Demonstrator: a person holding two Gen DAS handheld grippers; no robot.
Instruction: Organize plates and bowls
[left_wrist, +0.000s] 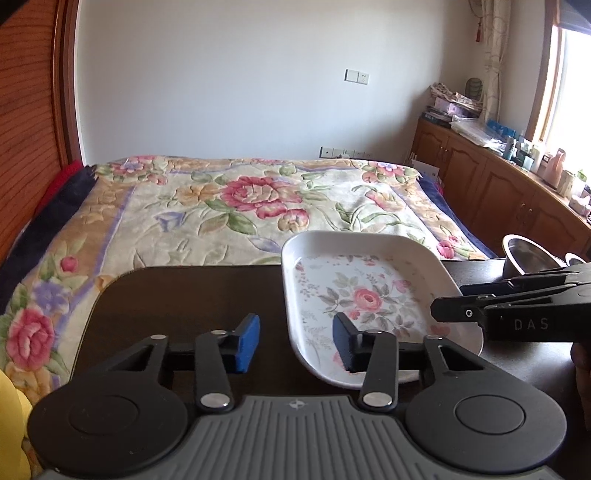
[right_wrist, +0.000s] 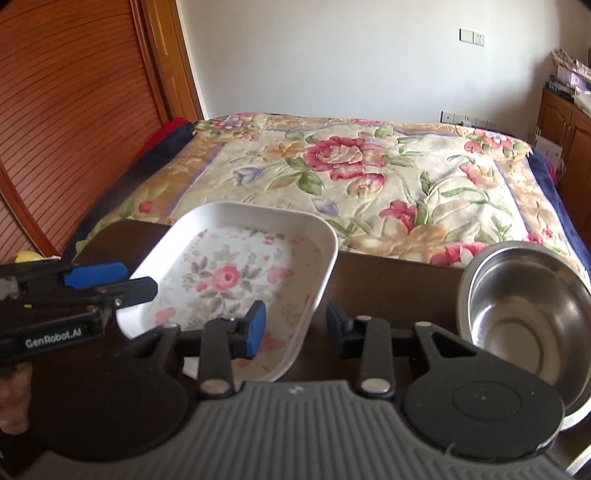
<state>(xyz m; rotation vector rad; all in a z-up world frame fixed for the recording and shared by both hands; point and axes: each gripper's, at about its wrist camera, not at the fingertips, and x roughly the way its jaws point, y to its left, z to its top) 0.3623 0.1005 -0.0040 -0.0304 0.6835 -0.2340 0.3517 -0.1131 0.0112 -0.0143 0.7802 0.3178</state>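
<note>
Dish: a white rectangular dish (left_wrist: 364, 295) with a rose print lies on the dark worktop (left_wrist: 184, 295), at its far edge near the bed (left_wrist: 236, 199).
Bowl: a steel bowl (right_wrist: 524, 314) stands to the dish's right, apart from it.
Left gripper (left_wrist: 295, 341): jaws wide, holding nothing; the dish's left rim sits between them, right pad over the dish.
Right gripper (right_wrist: 297, 326): jaws wide, holding nothing; they straddle the dish's right rim, bowl just to the right.
</note>
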